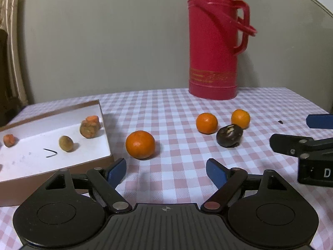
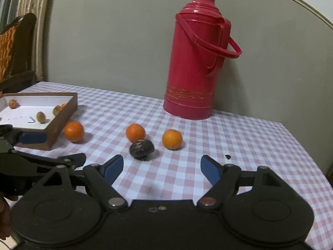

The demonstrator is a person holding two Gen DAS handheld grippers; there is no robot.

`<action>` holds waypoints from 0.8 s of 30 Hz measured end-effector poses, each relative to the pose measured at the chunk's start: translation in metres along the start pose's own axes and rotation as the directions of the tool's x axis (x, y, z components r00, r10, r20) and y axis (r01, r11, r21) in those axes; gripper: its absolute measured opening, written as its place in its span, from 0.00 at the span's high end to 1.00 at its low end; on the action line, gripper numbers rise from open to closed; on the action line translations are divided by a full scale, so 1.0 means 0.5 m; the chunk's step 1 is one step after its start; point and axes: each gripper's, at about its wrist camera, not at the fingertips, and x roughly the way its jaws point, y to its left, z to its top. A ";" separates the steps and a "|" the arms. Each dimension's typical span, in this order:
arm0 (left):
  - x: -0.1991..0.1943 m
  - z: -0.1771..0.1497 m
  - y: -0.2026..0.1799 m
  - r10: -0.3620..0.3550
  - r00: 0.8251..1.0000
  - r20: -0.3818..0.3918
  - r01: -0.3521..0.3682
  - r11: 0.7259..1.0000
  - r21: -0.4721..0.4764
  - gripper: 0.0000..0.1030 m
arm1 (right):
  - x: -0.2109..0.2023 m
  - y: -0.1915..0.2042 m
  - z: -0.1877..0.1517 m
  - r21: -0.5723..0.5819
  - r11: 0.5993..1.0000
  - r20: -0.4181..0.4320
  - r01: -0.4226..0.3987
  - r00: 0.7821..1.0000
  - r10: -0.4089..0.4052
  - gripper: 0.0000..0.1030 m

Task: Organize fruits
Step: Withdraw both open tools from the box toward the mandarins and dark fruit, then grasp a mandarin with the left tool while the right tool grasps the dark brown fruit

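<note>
Three tangerines are catalogued loose on the checked tablecloth (image 1: pixel 179 104): the nearest tangerine (image 1: pixel 140 144) lies just beside the cardboard box (image 1: pixel 104 123) at left of frame, two further tangerines (image 1: pixel 206 123) (image 1: pixel 240 118) flank a dark shrivelled fruit (image 1: pixel 229 135) right of centre. Smaller fruit pieces (image 1: pixel 89 128) are already lodged in the box, presumably the collecting place. Left gripper (image 1: pixel 166 171) and right gripper (image 2: pixel 160 169) are held low with jaws parted, nothing between them. A red thermos flask (image 1: pixel 214 45) stands behind.
</note>
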 end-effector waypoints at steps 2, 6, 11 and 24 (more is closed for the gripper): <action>0.009 0.003 0.007 0.014 1.000 -0.001 -0.014 1.000 -0.002 0.19 | 0.011 -0.011 0.001 0.030 1.000 -0.008 -0.006 1.000 0.006 0.28; 0.027 0.008 0.021 0.006 1.000 -0.020 -0.007 1.000 -0.015 0.32 | 0.026 -0.010 0.000 0.034 0.999 -0.017 -0.023 1.000 0.023 0.29; 0.043 0.011 0.015 0.034 0.999 -0.025 -0.034 0.999 -0.009 0.34 | 0.055 0.001 0.008 0.028 0.998 -0.036 -0.053 0.998 0.054 0.34; 0.098 0.031 0.019 0.074 0.996 -0.039 -0.076 0.996 -0.037 0.34 | 0.129 0.019 0.032 0.027 0.991 -0.082 -0.134 0.987 0.136 0.44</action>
